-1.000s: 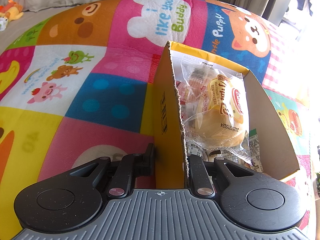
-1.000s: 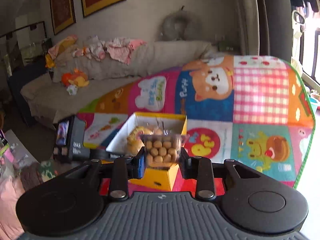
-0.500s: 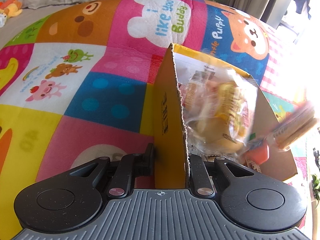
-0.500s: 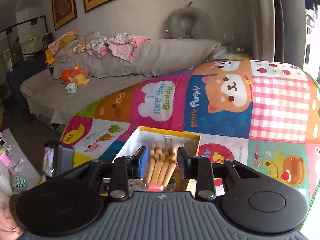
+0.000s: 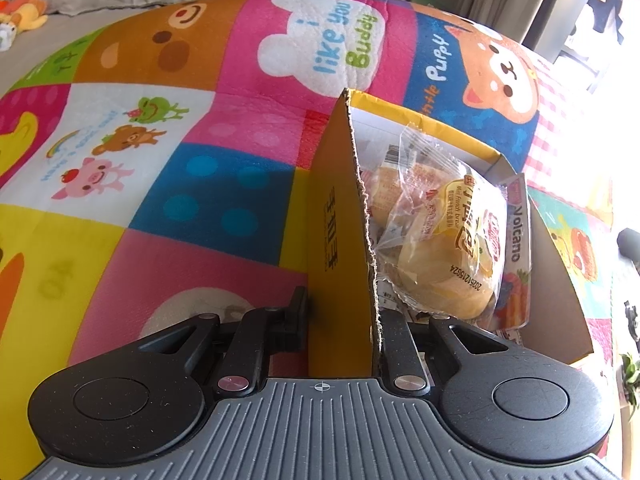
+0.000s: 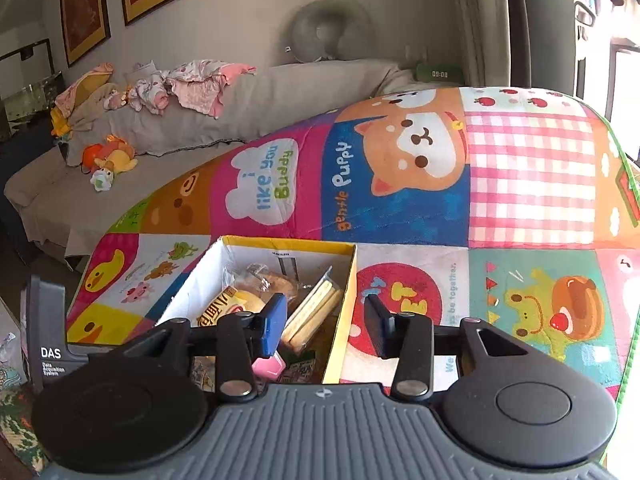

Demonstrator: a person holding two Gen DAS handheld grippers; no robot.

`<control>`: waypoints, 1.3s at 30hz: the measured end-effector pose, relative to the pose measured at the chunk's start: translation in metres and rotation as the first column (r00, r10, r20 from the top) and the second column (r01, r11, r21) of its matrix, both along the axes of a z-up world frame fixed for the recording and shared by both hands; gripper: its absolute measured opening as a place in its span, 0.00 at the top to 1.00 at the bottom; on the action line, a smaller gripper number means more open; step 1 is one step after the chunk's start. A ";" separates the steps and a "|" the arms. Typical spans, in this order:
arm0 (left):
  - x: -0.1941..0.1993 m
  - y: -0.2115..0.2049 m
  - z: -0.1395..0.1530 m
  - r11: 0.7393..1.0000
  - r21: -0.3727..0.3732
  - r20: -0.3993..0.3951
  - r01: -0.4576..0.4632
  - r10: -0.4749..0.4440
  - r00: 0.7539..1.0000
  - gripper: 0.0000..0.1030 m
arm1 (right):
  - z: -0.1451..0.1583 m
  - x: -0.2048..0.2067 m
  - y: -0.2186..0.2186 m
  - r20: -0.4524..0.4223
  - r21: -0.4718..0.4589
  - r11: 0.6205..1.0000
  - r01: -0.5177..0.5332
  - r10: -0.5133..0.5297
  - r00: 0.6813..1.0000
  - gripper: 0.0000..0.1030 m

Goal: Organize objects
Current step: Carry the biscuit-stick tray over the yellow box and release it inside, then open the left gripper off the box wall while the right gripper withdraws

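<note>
A yellow cardboard box [image 5: 336,216] stands on the colourful play mat [image 5: 200,184]. My left gripper [image 5: 342,312] is shut on the box's near side wall. Inside lie a wrapped bread bun [image 5: 448,256] and a "Volcano" biscuit-stick packet [image 5: 518,240] leaning on the right wall. In the right wrist view the box [image 6: 344,300] is just ahead and below, with the biscuit packet [image 6: 314,312] and the bun [image 6: 236,304] in it. My right gripper [image 6: 326,322] is open and empty above the box's right wall.
A grey sofa [image 6: 248,96] with clothes and a plush toy [image 6: 110,158] stands behind the mat. A black DAS device [image 6: 48,332] is at the left. Curtains and a bright window are at the right.
My right gripper opened and let go of the biscuit-stick packet, which dropped into the box against its right wall. The left gripper kept its hold on the box wall.
</note>
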State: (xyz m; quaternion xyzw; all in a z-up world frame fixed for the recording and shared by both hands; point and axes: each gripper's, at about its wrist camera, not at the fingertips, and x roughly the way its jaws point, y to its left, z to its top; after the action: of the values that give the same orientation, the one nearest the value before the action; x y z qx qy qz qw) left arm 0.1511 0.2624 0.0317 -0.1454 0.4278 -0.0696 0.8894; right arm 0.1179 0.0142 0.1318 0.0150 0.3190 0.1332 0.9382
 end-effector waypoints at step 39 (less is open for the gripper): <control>0.077 -0.048 0.006 0.969 0.236 0.085 0.072 -0.094 0.992 0.67 | -0.106 0.006 0.002 0.017 -0.123 0.980 0.158 -0.157 0.987 0.37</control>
State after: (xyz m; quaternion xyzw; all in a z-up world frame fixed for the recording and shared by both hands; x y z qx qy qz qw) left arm 0.2281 0.2145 0.0377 -0.0187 0.3958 -0.0630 0.9160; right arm 0.1237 0.0165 0.0260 -0.0186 0.3211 0.0385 0.9461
